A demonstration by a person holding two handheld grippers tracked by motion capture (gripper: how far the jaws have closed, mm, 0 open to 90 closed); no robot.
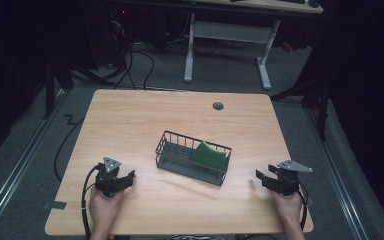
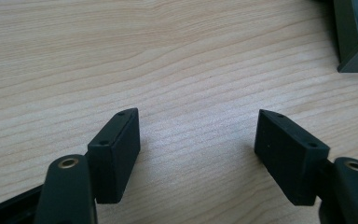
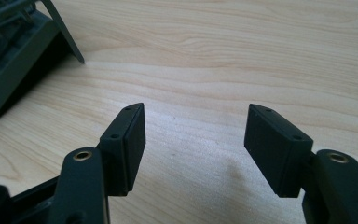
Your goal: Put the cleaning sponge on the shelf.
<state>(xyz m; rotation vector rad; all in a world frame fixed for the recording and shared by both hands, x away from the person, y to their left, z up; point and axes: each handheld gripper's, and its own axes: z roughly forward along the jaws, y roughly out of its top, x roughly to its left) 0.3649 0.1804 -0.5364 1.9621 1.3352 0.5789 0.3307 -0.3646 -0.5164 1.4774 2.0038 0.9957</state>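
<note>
Black fingers spread wide on left gripper (image 1: pixel 121 180) and right gripper (image 1: pixel 265 179); both empty, over wooden table (image 1: pixel 130 120).

Pale matt wood-grain table (image 1: pixel 130 120), dark wire basket (image 1: pixel 180 150), green spongy pad (image 1: pixel 210 154), matt black plastic-looking jaws

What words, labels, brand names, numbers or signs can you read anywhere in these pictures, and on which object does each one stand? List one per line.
There is no readable text.
The wire basket, the green sponge in it and the wooden table bear no print.
The left gripper and right gripper show plain black jaws, unmarked.
The things under the far desk are too dark and small to read.
</note>
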